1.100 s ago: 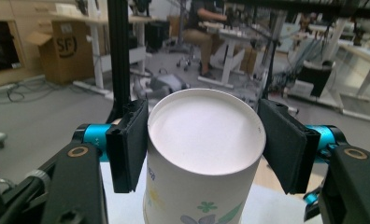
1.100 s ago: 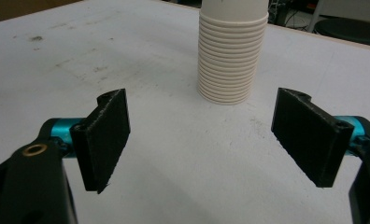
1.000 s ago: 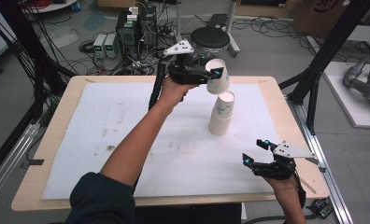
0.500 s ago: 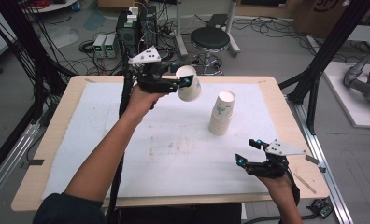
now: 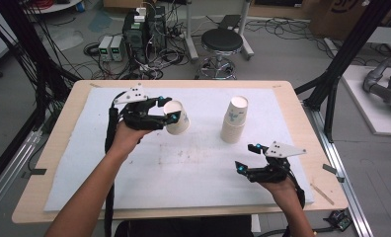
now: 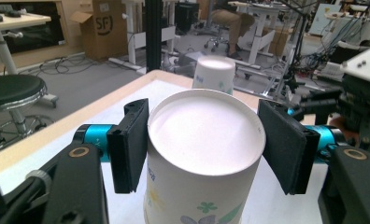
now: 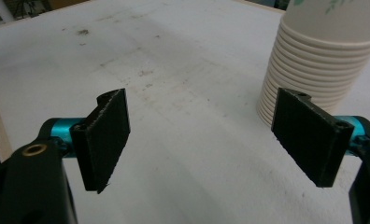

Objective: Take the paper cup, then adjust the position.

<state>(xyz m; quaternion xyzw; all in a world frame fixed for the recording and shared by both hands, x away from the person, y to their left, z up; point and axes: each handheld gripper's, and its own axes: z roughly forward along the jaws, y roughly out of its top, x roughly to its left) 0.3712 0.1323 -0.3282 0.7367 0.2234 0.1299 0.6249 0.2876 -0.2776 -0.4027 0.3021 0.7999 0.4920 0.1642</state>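
The left tongs (image 5: 170, 109) were clamped on a single paper cup (image 5: 176, 117), upside down, its closed base facing the left gripper view's camera and its flowered wall (image 6: 192, 205) pinched between the two black pads. In the high view the cup hung tilted above the white mat (image 5: 85, 163), left of the stack of cups (image 5: 233, 121) and well apart from it. The right tongs (image 5: 252, 159) stood wide apart and held nothing, low over the mat near the stack's foot.

The main risk looked to be the grip itself. A thin paper wall squeezed from two sides could buckle into an oval, and a crushed cup might not stand true once set down. The cup was also tilted, so if it were released at that angle its rim would likely meet the surface (image 5: 60, 123) on one edge and roll or tip. The right tongs sat close enough to the stack (image 7: 309, 74) that a careless sweep could knock the tall, light column over.

The held cup's open rim was out of sight in both views, so whether it was already dented could not be told. The gap between cup and mat was hard to judge. In the right gripper view the stack's top was cut off by the frame.
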